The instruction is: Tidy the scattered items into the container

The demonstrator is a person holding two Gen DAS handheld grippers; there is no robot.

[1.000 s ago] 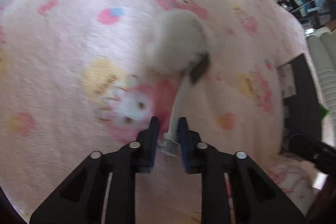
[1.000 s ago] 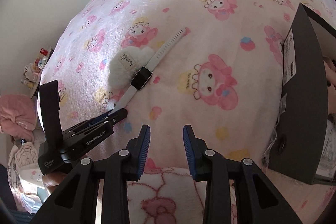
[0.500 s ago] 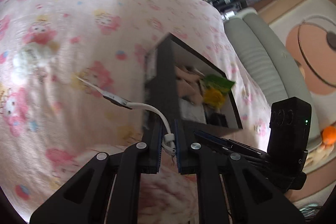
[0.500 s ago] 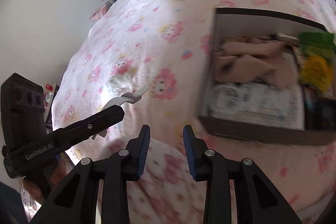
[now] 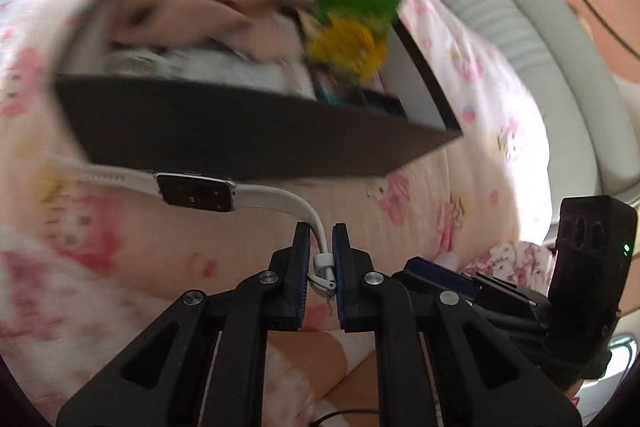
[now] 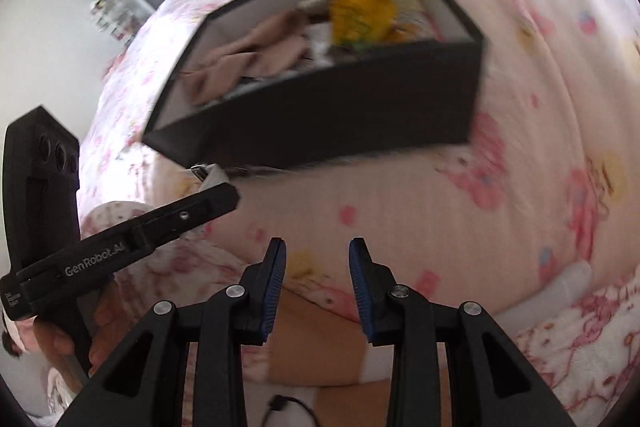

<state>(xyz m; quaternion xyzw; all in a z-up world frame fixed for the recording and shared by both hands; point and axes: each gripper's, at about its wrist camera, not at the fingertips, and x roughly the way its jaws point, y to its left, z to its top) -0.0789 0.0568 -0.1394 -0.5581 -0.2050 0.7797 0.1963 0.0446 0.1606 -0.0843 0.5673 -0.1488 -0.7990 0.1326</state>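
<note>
Black fingers of left gripper (image 5: 321,255) pressed together on white strap of smartwatch (image 5: 196,191), pinching it near the buckle end. Watch carried in the air, body and far strap trailing off to the left in the left wrist view, hanging just in front of the near wall of dark box (image 5: 240,143). Gripper angled steeply down toward pink cartoon-print blanket (image 5: 440,187), box ahead and slightly above in frame. Seen from the right wrist view as a black tool reaching in from the lower left, held by a hand (image 6: 60,339) wrapped around its grip, with a bit of the watch showing at its tip.

Right gripper (image 6: 316,267) spread apart, blue-padded, with nothing between. Also tilted down at the blanket, short of the box.

Inside the box: beige cloth (image 6: 256,55), something yellow and green (image 6: 360,7), other blurred contents.
</note>
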